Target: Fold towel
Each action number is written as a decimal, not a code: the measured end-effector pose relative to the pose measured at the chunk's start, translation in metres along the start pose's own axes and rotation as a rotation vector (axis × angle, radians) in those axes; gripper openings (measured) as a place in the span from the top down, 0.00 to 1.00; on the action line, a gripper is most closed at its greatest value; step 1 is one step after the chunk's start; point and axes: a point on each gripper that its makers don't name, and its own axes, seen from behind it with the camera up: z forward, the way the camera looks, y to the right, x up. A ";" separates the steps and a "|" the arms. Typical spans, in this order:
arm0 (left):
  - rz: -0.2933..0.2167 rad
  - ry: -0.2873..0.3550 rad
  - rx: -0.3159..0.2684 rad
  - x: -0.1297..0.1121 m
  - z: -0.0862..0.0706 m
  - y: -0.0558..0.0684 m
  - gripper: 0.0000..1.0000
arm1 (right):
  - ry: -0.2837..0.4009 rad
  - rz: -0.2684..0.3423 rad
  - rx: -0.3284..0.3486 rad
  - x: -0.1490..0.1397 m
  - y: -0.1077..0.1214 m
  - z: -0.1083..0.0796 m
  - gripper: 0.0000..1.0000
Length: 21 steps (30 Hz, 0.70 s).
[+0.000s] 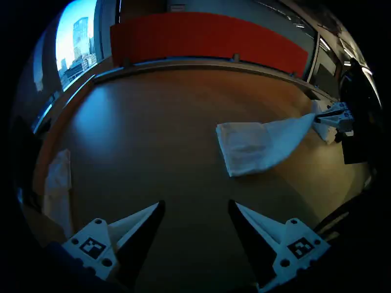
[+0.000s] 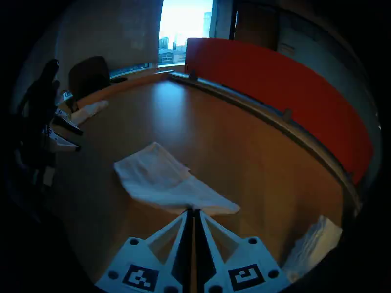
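Observation:
A white towel (image 1: 254, 146) lies partly folded on the wooden table (image 1: 161, 127), right of centre in the left gripper view. Its right corner is lifted and stretched toward my right gripper (image 1: 337, 117), which pinches it. In the right gripper view the towel (image 2: 161, 180) spreads just ahead of my right gripper (image 2: 192, 212), whose fingers are shut on its near edge. My left gripper (image 1: 195, 204) hovers open over bare table, well short of the towel. From the right gripper view it appears as the left gripper (image 2: 63, 132) at the far left, with a dark hand holding it.
A second white cloth (image 1: 58, 180) lies at the table's left edge, and another cloth (image 2: 313, 244) lies near my right gripper. A red partition (image 1: 205, 36) runs along the table's far side. A dark chair (image 2: 90, 75) stands by the window (image 2: 183, 29).

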 end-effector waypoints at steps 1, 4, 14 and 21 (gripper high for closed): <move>0.000 0.001 0.000 0.000 0.000 0.000 0.05 | 0.004 -0.006 -0.002 0.003 0.001 -0.002 0.98; 0.000 0.004 -0.001 0.002 -0.001 0.001 0.05 | 0.012 -0.024 -0.008 0.010 0.004 -0.008 0.98; -0.004 0.006 -0.003 0.001 -0.003 0.005 0.05 | 0.012 -0.060 -0.009 0.019 0.007 -0.012 0.98; -0.004 0.010 -0.007 0.003 -0.004 0.005 0.05 | 0.016 -0.096 0.024 0.030 -0.007 -0.004 0.98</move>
